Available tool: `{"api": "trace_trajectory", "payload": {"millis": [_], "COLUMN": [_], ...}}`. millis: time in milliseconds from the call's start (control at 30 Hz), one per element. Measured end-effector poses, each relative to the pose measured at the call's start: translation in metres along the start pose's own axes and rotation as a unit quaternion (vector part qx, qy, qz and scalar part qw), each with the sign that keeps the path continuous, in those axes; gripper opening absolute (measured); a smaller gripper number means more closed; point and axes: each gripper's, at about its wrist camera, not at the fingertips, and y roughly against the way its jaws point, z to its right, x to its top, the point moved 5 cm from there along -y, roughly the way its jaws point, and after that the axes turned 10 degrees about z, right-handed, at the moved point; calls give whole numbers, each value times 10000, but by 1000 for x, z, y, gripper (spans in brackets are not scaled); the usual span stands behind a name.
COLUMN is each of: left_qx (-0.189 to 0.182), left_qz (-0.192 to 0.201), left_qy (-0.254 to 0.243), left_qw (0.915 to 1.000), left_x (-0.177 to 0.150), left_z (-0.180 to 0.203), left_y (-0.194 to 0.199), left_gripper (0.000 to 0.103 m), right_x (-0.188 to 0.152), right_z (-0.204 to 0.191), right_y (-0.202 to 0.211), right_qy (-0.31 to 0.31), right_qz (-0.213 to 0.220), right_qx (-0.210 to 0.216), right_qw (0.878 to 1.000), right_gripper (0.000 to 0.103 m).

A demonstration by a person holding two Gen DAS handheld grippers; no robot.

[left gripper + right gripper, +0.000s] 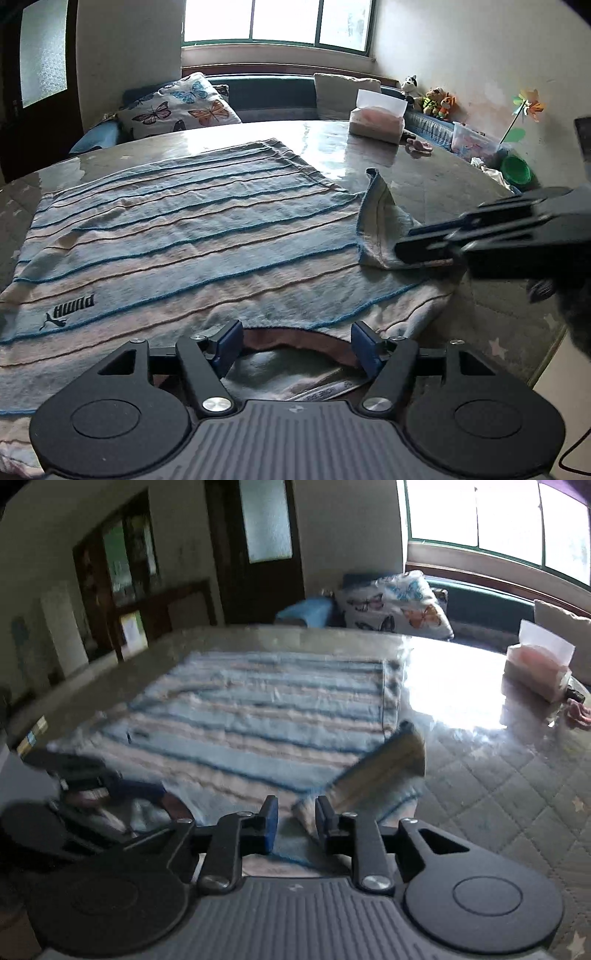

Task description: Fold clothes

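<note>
A blue, pink and white striped Puma shirt (184,229) lies flat on the table, collar (295,339) toward me. My left gripper (297,345) is open, its fingers either side of the collar, low over the cloth. My right gripper (424,243) comes in from the right at the shirt's sleeve (380,221), which stands folded up. In the right wrist view the shirt (258,716) is blurred, the sleeve (384,771) lifts ahead of my right gripper (295,827), whose jaws stand apart with cloth between them. The left gripper (122,786) shows at the left.
The table (369,147) has a glossy quilted cover. A tissue box (376,118) stands at its far right. A butterfly pillow (177,107) lies on the bench behind. Toys (436,99) and a green bowl (517,170) sit at the right.
</note>
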Motion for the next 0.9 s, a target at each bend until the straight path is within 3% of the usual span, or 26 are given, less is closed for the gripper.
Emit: {"api": "trace_trajectory", "payload": {"millis": [300,367,400,433,800,900], "left_qx": [11,8,7,5,4,24], "left_qz": [-72,-71,-71,-70,-64,-69], "left_qy": [11,16,19,22,31,32], "left_qw": [10000,10000,10000,10000,10000,10000], "left_x": [-4,-4,-5,-5,-5,-5], "left_z": [-1,-1,-1,-1,-3,-4], "left_y": [-2,-3,-3,-3,-3,-1], "left_gripper": [68,69,70,70,70,70], "right_x": [-16,-15,-14,-13,19,12], "right_z": [-2,1,2,3,-21,-25], "right_y": [-33,-32,-32,-31,3,-8], "right_qy": [426,353,307,261,-18,-144], "right_qz": [-210,-169,-147,-125,419,251], "right_qx": [-249,-260,-257,-255,527,689], "right_qw": [9986,9989,9991,9993,9977,9972], "right_gripper": [22,16,6,5,3,6]}}
